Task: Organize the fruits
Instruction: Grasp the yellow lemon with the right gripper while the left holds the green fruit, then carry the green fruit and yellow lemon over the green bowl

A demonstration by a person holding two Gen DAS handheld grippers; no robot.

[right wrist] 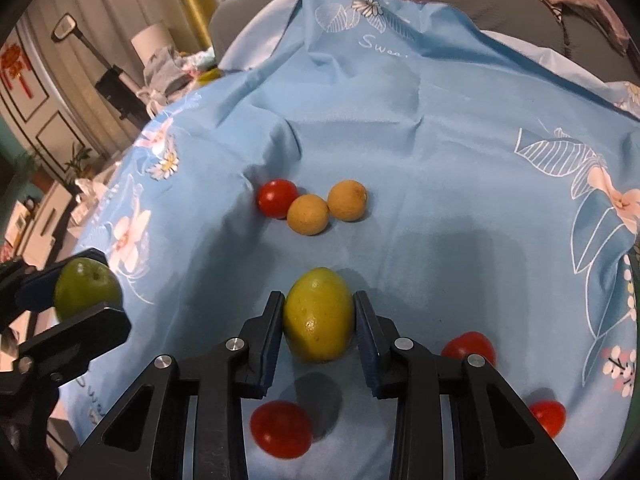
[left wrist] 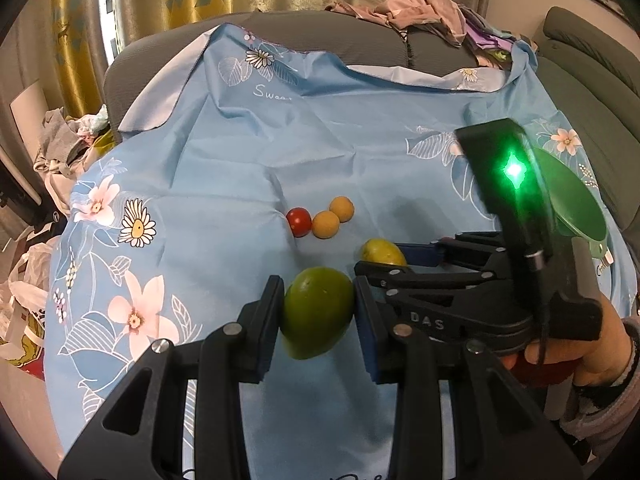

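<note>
My left gripper is shut on a round green fruit, which hangs just above the blue floral cloth. In the right wrist view that same green fruit shows at the far left between the left gripper's pads. My right gripper is shut on a yellow-green oval fruit, both pads pressed against its sides. From the left wrist view the right gripper reaches in from the right around that yellow fruit. A hand holds its handle.
A red tomato and two tan round fruits lie in a row further back. Three more tomatoes lie close under the right gripper. A green plate stands at the right edge. Clothes are piled on the sofa.
</note>
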